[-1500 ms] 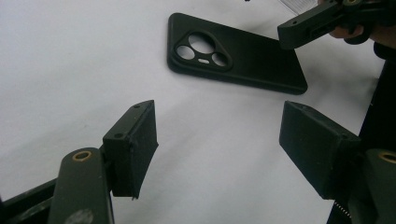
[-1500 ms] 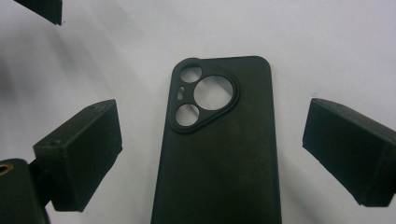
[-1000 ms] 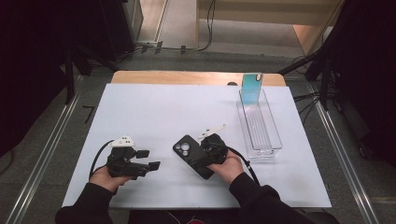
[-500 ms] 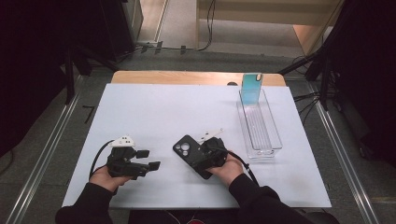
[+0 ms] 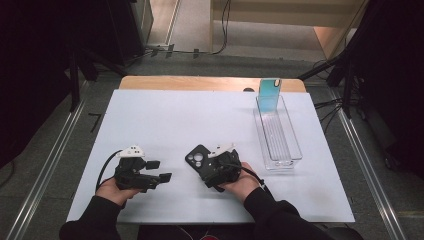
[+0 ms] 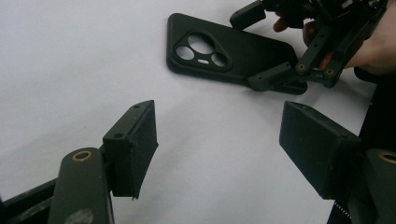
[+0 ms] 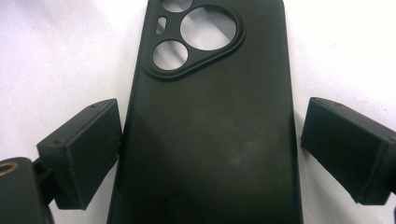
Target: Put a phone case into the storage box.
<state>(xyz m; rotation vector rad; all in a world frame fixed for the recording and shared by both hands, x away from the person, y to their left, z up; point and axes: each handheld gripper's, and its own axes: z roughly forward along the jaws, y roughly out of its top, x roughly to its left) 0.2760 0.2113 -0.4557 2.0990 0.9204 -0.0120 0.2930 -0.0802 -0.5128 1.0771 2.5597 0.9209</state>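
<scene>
Lower centre, the right gripper (image 5: 212, 167) straddles the matte black rubber phone case (image 7: 210, 135), jaws spread either side, ready to pinch; the left gripper (image 5: 157, 171) idles agape.

White table (image 5: 165, 120) carries 1 black phone case (image 5: 197, 159) and 1 clear tray (image 5: 287, 155).

There is one black phone case (image 5: 197, 159) with three round camera holes. There is one clear plastic tray (image 5: 289, 150), long and narrow. One blue-green phone case (image 5: 269, 95) stands at the far end of this tray, so phone cases are two in total. There are two claws: the left claw (image 5: 161, 170) and the right claw (image 5: 210, 175), each with two black jaws. Two hands hold them. There is one white tabletop (image 5: 200, 120).
</scene>
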